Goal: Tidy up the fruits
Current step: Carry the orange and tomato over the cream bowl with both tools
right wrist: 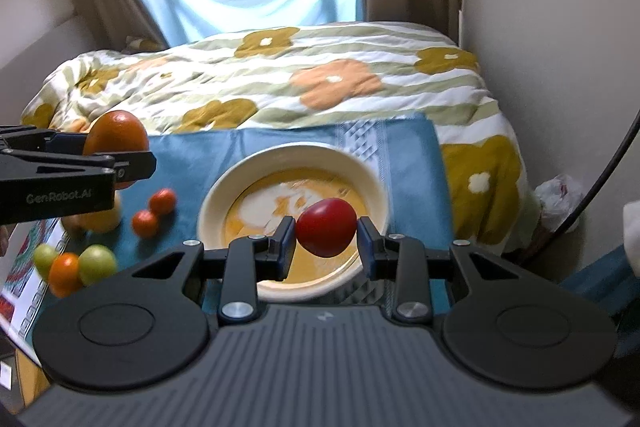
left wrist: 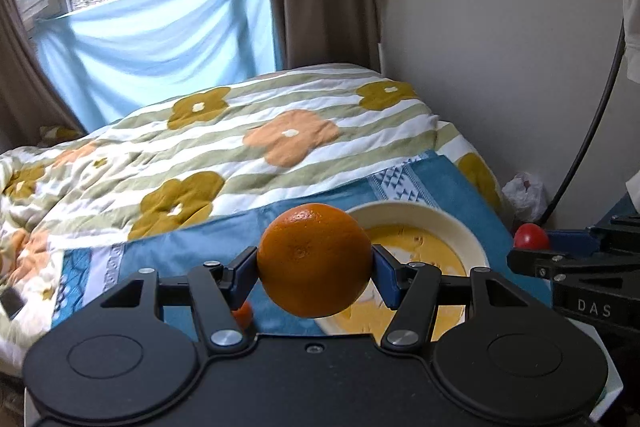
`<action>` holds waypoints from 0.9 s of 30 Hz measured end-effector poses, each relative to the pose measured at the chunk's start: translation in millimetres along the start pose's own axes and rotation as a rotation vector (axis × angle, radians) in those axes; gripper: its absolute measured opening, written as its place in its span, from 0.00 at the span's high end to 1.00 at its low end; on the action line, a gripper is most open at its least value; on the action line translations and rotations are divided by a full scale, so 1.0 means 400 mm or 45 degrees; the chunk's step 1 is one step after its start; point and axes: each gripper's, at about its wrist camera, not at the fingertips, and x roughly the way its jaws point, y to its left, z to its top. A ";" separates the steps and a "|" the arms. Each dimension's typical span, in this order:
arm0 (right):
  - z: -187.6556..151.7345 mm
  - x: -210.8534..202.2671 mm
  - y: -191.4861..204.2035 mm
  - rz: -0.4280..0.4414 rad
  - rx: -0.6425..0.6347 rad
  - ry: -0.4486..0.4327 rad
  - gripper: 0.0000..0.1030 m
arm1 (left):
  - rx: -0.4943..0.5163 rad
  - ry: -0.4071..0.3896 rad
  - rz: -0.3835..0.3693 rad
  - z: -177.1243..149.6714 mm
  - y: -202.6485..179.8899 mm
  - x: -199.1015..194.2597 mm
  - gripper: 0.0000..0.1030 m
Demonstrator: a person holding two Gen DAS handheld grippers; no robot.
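Note:
My left gripper [left wrist: 315, 267] is shut on a large orange [left wrist: 314, 259] and holds it above the left rim of a cream bowl with a yellow inside [left wrist: 452, 223]. My right gripper [right wrist: 326, 233] is shut on a red tomato-like fruit [right wrist: 326, 227] and holds it over the same bowl [right wrist: 216, 199]. The left gripper and its orange [right wrist: 116, 137] show at the left of the right wrist view. The red fruit [left wrist: 531, 235] shows at the right of the left wrist view. Small red, orange and green fruits [right wrist: 96, 261] lie on the blue cloth [right wrist: 192, 155] left of the bowl.
The blue cloth lies on a bed with a floral striped quilt [right wrist: 280, 79]. A wall [left wrist: 500, 27] runs along the right. A crumpled plastic bag [right wrist: 560, 195] and a black cable [left wrist: 592, 131] sit by the wall. A yellow fruit [right wrist: 102, 221] lies under the left gripper.

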 end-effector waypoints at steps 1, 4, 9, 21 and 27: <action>0.009 0.011 -0.009 -0.002 0.010 0.001 0.54 | 0.008 0.004 -0.009 0.010 -0.001 0.017 0.38; 0.037 0.044 -0.028 -0.013 0.034 0.003 0.54 | 0.034 0.018 -0.034 0.035 -0.007 0.064 0.38; 0.075 0.105 -0.043 -0.033 0.051 0.012 0.54 | 0.081 0.060 -0.085 0.069 -0.019 0.151 0.38; 0.120 0.237 -0.089 -0.099 0.133 0.071 0.54 | 0.241 0.194 -0.193 0.072 -0.069 0.359 0.38; 0.114 0.263 -0.115 -0.129 0.174 0.098 0.54 | 0.353 0.233 -0.211 0.056 -0.121 0.422 0.38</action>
